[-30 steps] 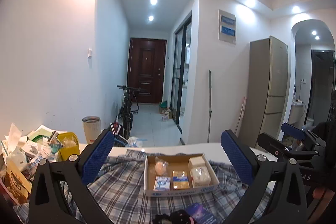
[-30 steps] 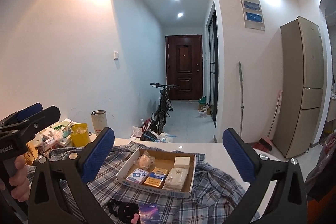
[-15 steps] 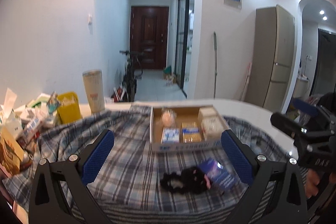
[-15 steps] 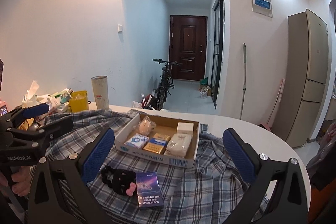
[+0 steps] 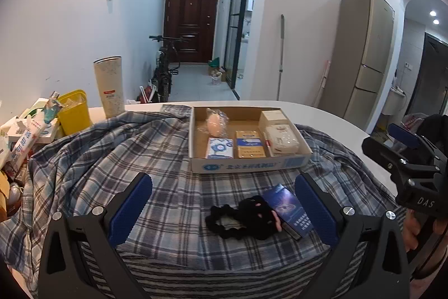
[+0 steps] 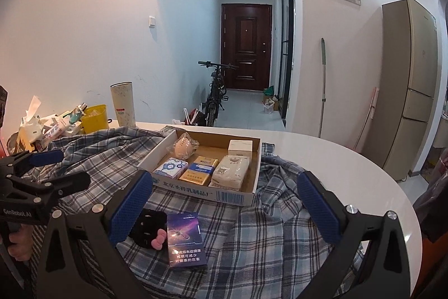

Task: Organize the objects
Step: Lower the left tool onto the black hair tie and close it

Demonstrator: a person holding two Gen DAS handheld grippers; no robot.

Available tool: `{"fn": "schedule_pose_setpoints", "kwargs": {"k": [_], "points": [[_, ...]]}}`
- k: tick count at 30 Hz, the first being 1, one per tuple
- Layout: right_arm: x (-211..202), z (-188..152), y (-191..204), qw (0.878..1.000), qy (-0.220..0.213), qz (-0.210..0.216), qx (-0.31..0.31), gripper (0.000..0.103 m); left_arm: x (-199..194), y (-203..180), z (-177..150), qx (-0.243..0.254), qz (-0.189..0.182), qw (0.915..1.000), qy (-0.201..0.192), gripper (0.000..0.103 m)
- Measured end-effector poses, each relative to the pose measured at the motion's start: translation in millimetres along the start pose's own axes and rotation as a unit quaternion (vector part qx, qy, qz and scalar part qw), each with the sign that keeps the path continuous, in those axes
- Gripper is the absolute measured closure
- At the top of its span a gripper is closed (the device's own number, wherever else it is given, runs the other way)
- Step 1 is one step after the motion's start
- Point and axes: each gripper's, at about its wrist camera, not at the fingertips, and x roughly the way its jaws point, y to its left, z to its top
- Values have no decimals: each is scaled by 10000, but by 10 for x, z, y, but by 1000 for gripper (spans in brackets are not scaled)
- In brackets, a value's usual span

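Left gripper [image 5: 223, 208] and right gripper [image 6: 224, 208]: jaws spread wide, empty. Just ahead on plaid cloth [image 6: 266, 231]: purple cigarette pack [image 6: 185, 238] touching black hair scrunchie [image 5: 240, 215], both unsorted. Beyond: shallow cardboard tray [image 6: 201, 191], five items already inside. Seemingly mostly done.

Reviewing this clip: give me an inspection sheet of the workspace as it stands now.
Surface: white table under a rumpled plaid shirt.
Job's things: cardboard tray holding packets; purple box and black scrunchie on the shirt, outside the tray.
Clutter: yellow tub, tumbler, paper pile.
Grippers: left gripper and right gripper open, empty.
Cables: nothing seen.
Surroundings: hallway, bicycle, fridge.
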Motion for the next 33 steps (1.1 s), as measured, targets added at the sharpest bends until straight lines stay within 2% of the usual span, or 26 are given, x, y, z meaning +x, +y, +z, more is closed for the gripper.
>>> {"fn": "schedule_pose_setpoints", "kwargs": {"k": [2,3,5,11,19,21,22,25,28,31,33], "points": [[39,2,-26,10000,15,-30,19,0,23,28,7,-22,-92,9999,75,2],[59,3,-40,10000,31,-35,51,0,43,31,9,-22,-162,9998,116,7],[105,-6,-75,9998,91,2,168,0,76,24,25,15,-212,9996,183,11],[200,-61,-123,9991,252,69,335,0,267,-57,10,150,-247,9984,490,12],[296,-111,-218,9978,372,121,530,0,711,-217,-133,122,-528,9906,1255,15],[332,-136,-225,9975,428,126,554,0,905,-296,-225,228,-546,9842,1667,29],[353,-148,-232,9972,469,118,566,0,993,-314,-273,194,-534,9817,1818,30],[393,-183,-260,9966,546,116,609,0,1120,-311,-337,88,-610,9785,1969,31],[440,-209,-300,9958,626,107,660,0,1208,-305,-397,31,-636,9764,2064,37],[502,-236,-314,9945,746,156,717,0,1239,-298,-440,-26,-729,9743,2133,46],[539,-251,-311,9938,825,174,719,0,1203,-294,-423,-77,-694,9764,2043,59]]}}
